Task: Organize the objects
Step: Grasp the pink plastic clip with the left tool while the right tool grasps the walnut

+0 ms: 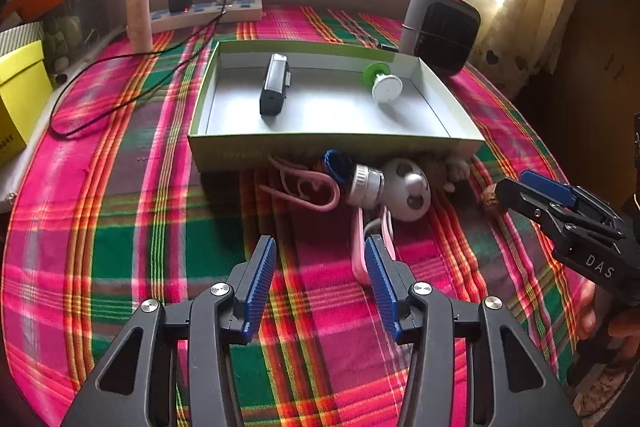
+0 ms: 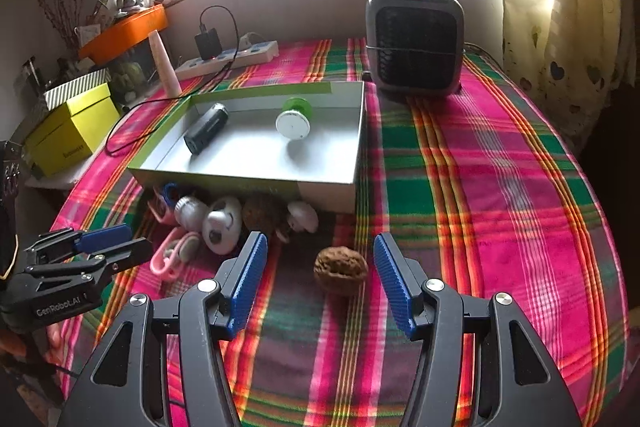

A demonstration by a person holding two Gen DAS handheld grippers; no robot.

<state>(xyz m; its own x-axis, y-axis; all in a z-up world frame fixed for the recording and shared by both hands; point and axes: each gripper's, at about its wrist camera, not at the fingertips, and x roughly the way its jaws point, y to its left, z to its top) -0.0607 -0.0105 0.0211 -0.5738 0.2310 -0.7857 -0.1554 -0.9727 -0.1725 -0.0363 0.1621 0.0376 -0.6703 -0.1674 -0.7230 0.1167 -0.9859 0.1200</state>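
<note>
A shallow green-rimmed box [image 1: 332,143] [image 2: 324,189] holds a black device [image 1: 274,87] [image 2: 206,129] and a green-and-white spool [image 1: 382,81] [image 2: 294,121]. Small items lie along its front wall: a pink clip [image 1: 308,187], a blue ring [image 1: 336,165], a white bulb [image 1: 368,187] and a white ball [image 1: 408,191] [image 2: 222,225]. My left gripper [image 1: 320,247] [image 2: 138,239] is open and empty, its right finger beside a second pink clip [image 1: 360,247]. A walnut [image 2: 340,269] [image 1: 490,201] lies untouched between the open fingers of my right gripper [image 2: 318,247] [image 1: 514,185].
The table has a pink-and-green plaid cloth [image 2: 500,187]. A grey heater [image 2: 416,43] stands behind the box on the right. A power strip [image 2: 228,61] with a black cable, an upright tube [image 2: 164,65] and a yellow box [image 2: 68,135] stand at the back left.
</note>
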